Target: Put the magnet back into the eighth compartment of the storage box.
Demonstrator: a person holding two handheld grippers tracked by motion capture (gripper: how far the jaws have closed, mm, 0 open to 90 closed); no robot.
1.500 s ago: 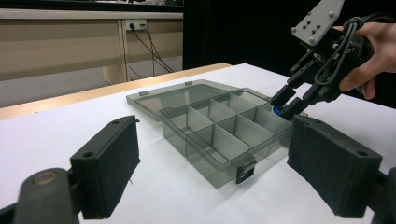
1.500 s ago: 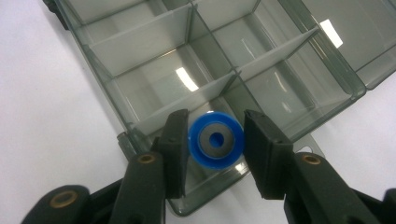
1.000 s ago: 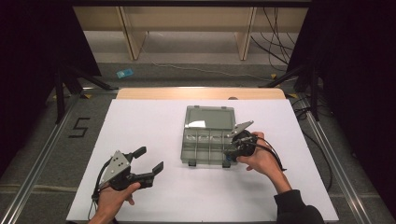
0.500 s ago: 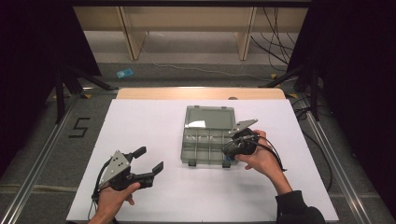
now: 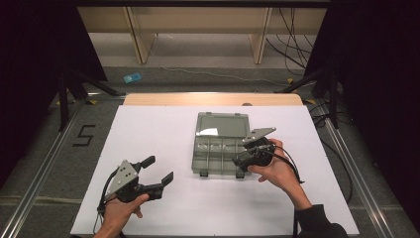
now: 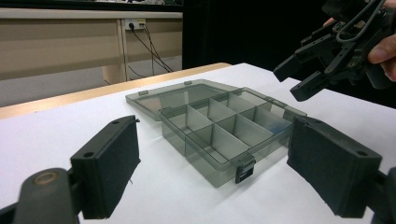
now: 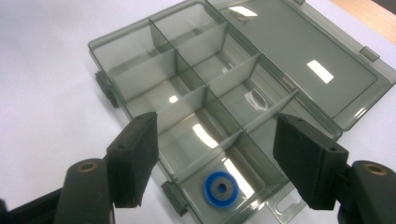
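Note:
A smoky clear plastic organiser box [image 5: 213,157] lies on the white table top with its lid [image 5: 223,125] folded flat behind it. Dividers split the box [image 7: 140,79] into several compartments. A blue ring with a grey centre [image 7: 220,188] lies in the corner compartment nearest my right gripper [image 7: 219,154]. That gripper [image 5: 241,157] hovers open over the box's right front corner, nothing between its pads. My left gripper [image 5: 159,169] is held open near the table's front left, apart from the box [image 6: 224,126] and pointing at it. From there the right gripper [image 6: 322,65] hangs above the box's far side.
White sheet [image 5: 148,129] covers the table; a wooden edge [image 5: 213,99] shows at the back. Metal rails [image 5: 44,163] run along both sides. On the floor are a blue item [image 5: 131,78], a "5" mark [image 5: 84,135] and cables [image 5: 292,44].
My right gripper has drifted slightly toward the box's front right corner. The left gripper and the box have stayed where they were.

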